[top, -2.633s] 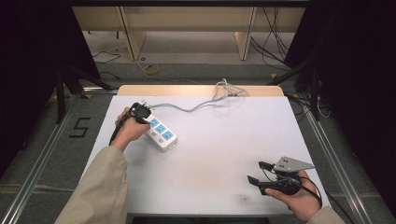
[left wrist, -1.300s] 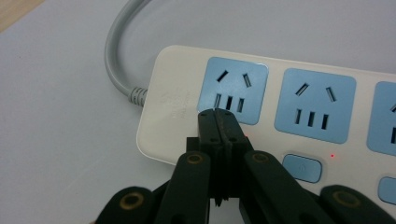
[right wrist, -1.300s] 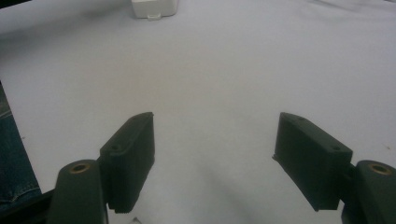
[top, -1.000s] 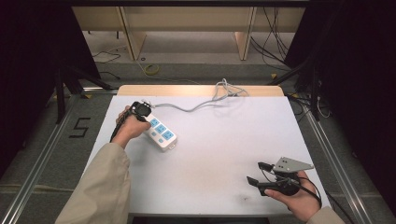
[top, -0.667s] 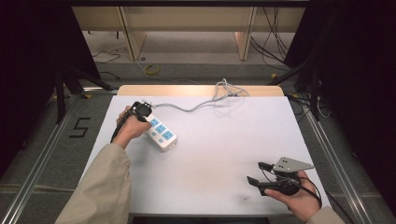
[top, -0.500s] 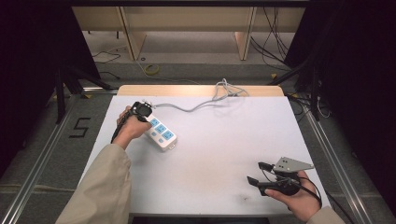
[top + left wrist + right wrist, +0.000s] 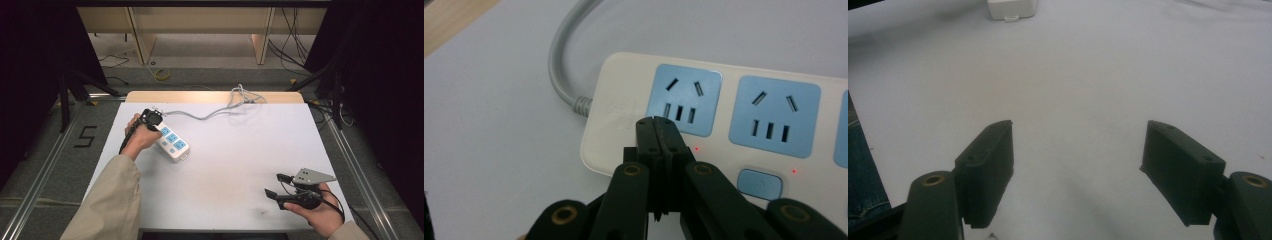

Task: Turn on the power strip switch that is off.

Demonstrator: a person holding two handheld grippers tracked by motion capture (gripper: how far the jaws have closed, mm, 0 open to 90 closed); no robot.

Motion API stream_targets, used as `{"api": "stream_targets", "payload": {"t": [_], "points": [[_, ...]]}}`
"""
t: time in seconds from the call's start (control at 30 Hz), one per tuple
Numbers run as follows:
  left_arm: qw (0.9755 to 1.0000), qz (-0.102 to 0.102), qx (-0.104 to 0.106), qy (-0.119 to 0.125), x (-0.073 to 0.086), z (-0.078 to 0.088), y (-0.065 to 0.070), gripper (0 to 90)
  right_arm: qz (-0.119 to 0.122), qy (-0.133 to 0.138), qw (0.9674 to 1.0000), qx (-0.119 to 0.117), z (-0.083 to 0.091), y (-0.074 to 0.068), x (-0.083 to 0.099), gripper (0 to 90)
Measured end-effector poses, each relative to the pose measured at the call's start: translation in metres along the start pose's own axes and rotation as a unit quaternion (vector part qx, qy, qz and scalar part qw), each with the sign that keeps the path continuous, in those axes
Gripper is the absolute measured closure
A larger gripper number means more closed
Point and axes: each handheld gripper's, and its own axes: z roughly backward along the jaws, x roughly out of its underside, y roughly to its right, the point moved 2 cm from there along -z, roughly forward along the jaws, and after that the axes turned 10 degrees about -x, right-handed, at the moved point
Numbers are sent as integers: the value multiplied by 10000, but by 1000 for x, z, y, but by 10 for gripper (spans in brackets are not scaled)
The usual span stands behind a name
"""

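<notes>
A white power strip with blue sockets lies on the left part of the white table, its grey cable running to the far edge. My left gripper is shut with nothing between its jaws, and its closed tips rest on the strip's near end, just below the first blue socket and left of a blue switch. Small red lights glow beside the switches. My right gripper stands open near the table's front right, jaws wide apart over bare table, with the strip's end far ahead.
The cable bunches in loops at the table's far edge. Shelving and loose cables stand on the floor behind the table. A metal frame rail runs along the left side, with a "5" marked on the floor.
</notes>
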Motion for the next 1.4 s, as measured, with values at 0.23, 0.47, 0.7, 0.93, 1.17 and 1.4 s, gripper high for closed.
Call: {"api": "stream_targets", "payload": {"t": [0.23,0.47,0.7,0.93,1.17,1.4], "points": [[9999,152,61,16,2,0,-2,898,8,16,10000,1,0,0,0,292],[9983,544,35,219,2,6,-7,896,-5,-3,10000,7,0,0,0,292],[9957,740,179,523,0,18,-7,824,-6,9,10000,18,0,0,0,292],[9932,891,394,641,7,22,-7,739,4,5,10000,10,0,0,0,292],[9899,901,492,978,8,28,-6,576,1,9,10000,5,0,0,0,292],[9866,987,595,1159,10,36,-7,432,0,8,10000,7,0,0,0,292]]}}
